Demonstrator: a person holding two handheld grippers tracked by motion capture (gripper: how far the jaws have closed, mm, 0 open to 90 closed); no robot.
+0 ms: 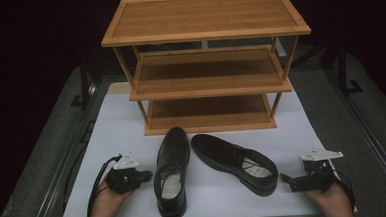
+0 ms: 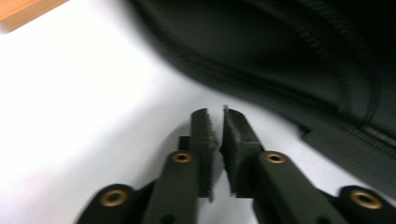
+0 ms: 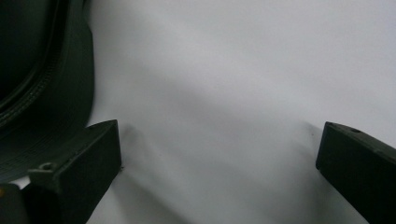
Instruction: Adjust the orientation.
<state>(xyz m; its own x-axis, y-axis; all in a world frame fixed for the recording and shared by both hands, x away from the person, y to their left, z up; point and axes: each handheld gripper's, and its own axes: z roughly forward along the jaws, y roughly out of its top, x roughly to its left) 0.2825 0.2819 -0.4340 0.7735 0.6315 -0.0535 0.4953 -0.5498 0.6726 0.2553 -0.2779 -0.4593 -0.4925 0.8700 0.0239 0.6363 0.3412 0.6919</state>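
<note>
Two black leather shoes lie on the white table top. The left shoe [image 1: 172,172] points away from me, heel at the front edge. The right shoe [image 1: 235,161] lies slanted, toe toward the back left. My left gripper [image 1: 145,176] rests on the table just left of the left shoe [image 2: 289,56], jaws shut with nothing between them [image 2: 215,128]. My right gripper [image 1: 285,178] sits right of the right shoe's heel [image 3: 32,93], jaws wide open [image 3: 219,154], empty, bare table between them.
A three-tier bamboo shoe rack [image 1: 207,62] stands at the back of the white table [image 1: 121,122], its shelves bare. Its bottom shelf [image 1: 209,118] sits just beyond the shoes' toes. Dark floor surrounds the table.
</note>
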